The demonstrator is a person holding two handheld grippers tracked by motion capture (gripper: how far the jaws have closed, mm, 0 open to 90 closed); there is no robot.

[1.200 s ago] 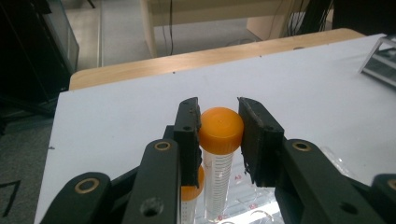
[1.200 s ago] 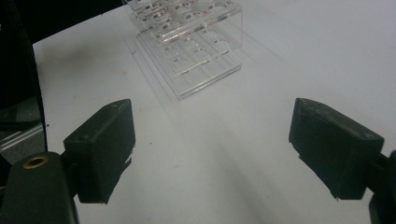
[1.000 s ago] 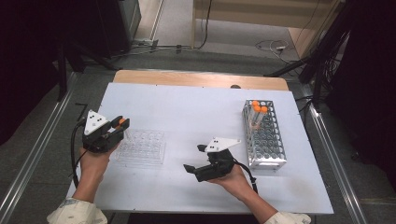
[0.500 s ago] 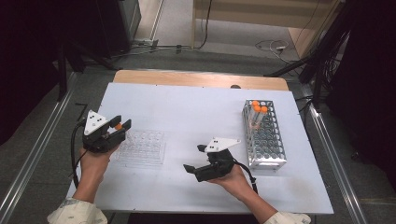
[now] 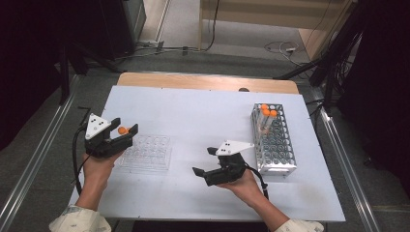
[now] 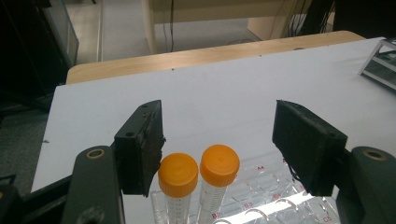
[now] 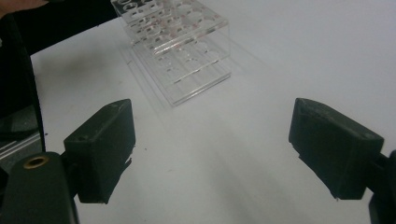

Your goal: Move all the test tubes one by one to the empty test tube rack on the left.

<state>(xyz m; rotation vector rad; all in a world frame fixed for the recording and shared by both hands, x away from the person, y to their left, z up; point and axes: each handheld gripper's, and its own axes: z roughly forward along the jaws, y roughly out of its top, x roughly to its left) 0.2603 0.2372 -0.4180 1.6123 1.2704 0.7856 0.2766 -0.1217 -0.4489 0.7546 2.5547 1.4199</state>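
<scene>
Two orange-capped tubes stand side by side in the near-left corner of a clear plastic rack. My left gripper is around them and its jaws have just been opening. The left pad is close beside one cap and the right pad stands well clear, so neither tube is gripped. From above, an orange cap shows between the left gripper jaws at the end of the clear rack. My right gripper hovers open and empty over the white table, pointing toward the clear rack.
A metal wire rack stands at the right with orange-capped tubes at its far end. The white tabletop ends in a wooden strip at the back. Rails run along both sides.
The left gripper's jaws have spread apart, and an orange cap now shows between them. Both hands have stayed where they were.
</scene>
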